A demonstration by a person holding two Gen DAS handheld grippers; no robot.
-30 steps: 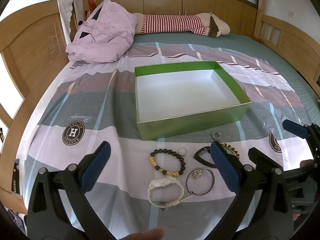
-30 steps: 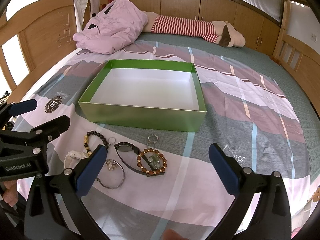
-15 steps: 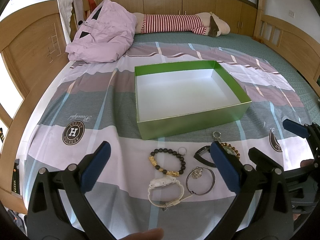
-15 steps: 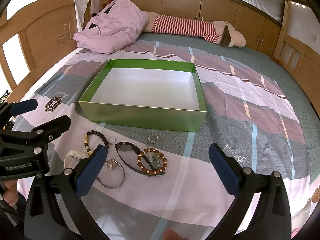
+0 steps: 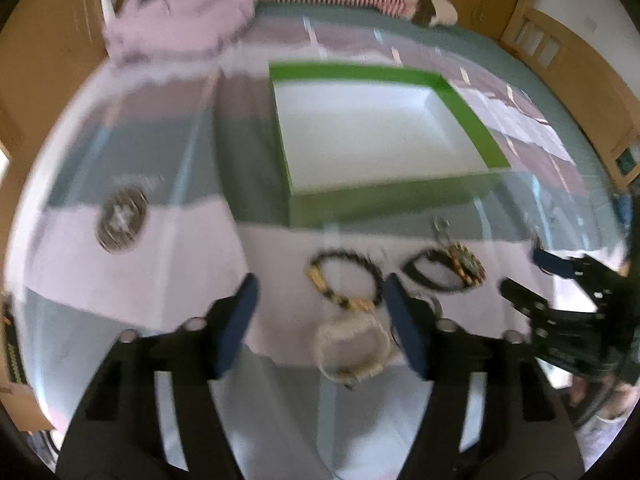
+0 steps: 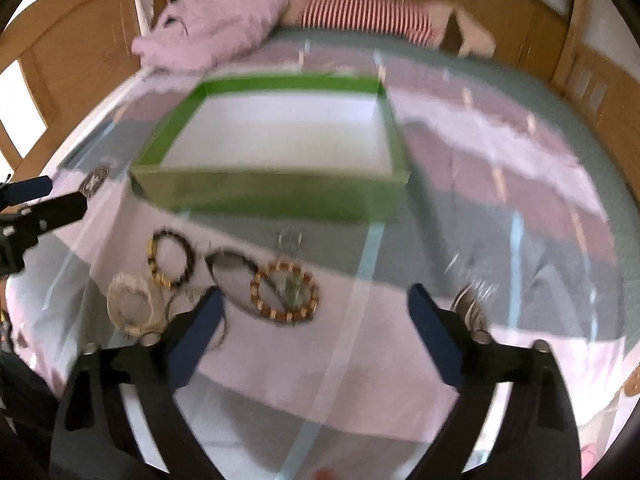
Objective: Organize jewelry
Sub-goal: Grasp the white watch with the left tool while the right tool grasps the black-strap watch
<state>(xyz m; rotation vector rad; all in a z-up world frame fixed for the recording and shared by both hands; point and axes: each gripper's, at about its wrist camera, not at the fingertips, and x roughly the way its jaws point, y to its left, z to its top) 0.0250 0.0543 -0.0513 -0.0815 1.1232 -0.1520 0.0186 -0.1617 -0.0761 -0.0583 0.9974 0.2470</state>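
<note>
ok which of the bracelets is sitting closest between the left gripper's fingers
The white bracelet, lying right in front of the open left gripper. The black-and-gold beaded bracelet lies beyond it, and the brown beaded bracelet is off to the right.

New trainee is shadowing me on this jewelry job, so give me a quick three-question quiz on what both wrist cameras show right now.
1. True or false: the green box already holds a bracelet.
2. Multiple choice: the white bracelet in the left wrist view lies
A. inside the box
B. on the bedsheet, between the open fingers of the left gripper
C. clamped in the right gripper
3. Fill in: the black bead bracelet lies to the ____ of the brown bead bracelet in the right wrist view.

Key: 1 false, its white floor is bare; 2 B; 3 left.
</note>
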